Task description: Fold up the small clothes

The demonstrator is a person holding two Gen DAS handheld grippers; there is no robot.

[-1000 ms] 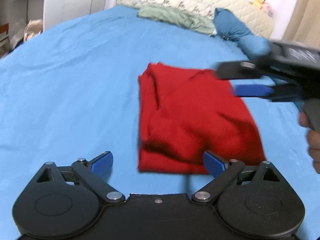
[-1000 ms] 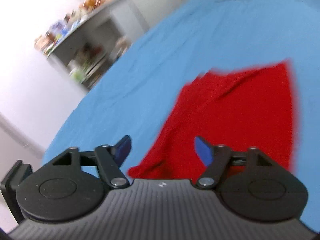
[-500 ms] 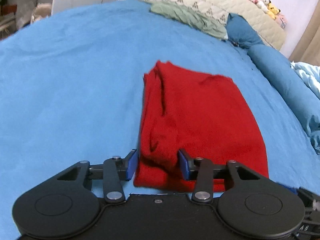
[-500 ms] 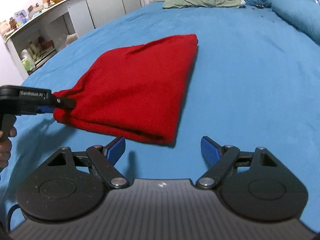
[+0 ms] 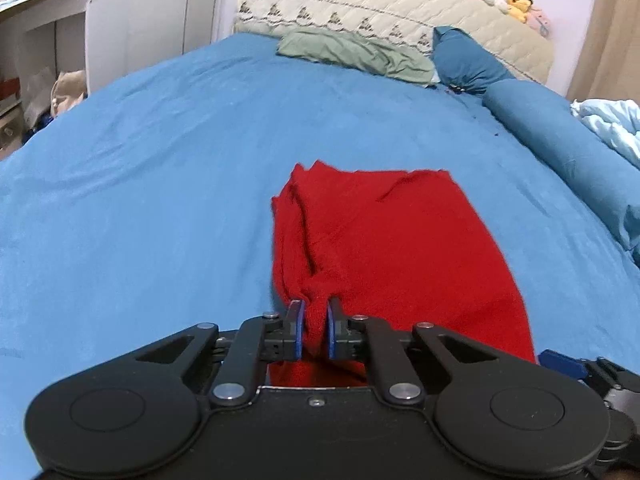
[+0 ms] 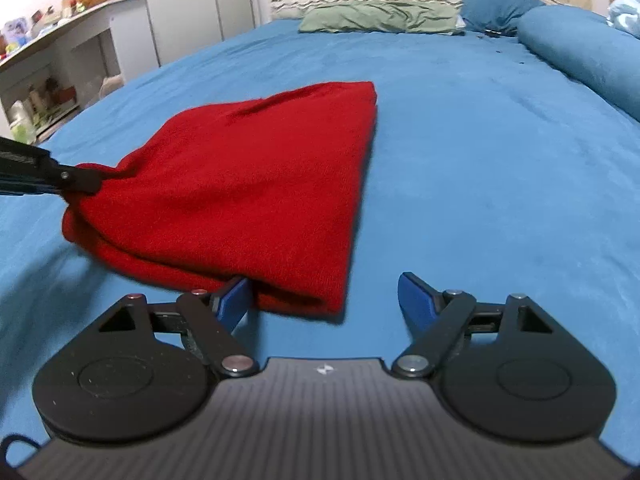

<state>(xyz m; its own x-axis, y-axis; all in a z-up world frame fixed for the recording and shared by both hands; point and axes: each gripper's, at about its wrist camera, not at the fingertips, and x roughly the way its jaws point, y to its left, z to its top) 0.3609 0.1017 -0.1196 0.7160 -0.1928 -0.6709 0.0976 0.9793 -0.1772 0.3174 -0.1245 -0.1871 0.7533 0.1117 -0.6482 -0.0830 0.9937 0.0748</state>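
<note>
- The red garment (image 5: 384, 248) lies folded on the blue bed (image 5: 160, 184), its long axis running toward the headboard (image 5: 360, 8).
- The left gripper (image 5: 314, 334) pinches its near corner.
- The right gripper (image 6: 324, 298) is spread wide, straddling the other near corner.

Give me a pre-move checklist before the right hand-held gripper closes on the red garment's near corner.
1. Left hand-held gripper clamped on the red garment: ok, cloth is bunched between its pads.
2. Right hand-held gripper open: ok, jaws spread wide.
3. Near right corner of the garment between the right fingers: ok, it lies just inside the left pad.
4. Cloth deep enough between the pads: cannot tell.
5. Bedsheet kept out of the pinch: cannot tell.
6. Garment lies flat: not ok, ridges run along its left edge.
</note>
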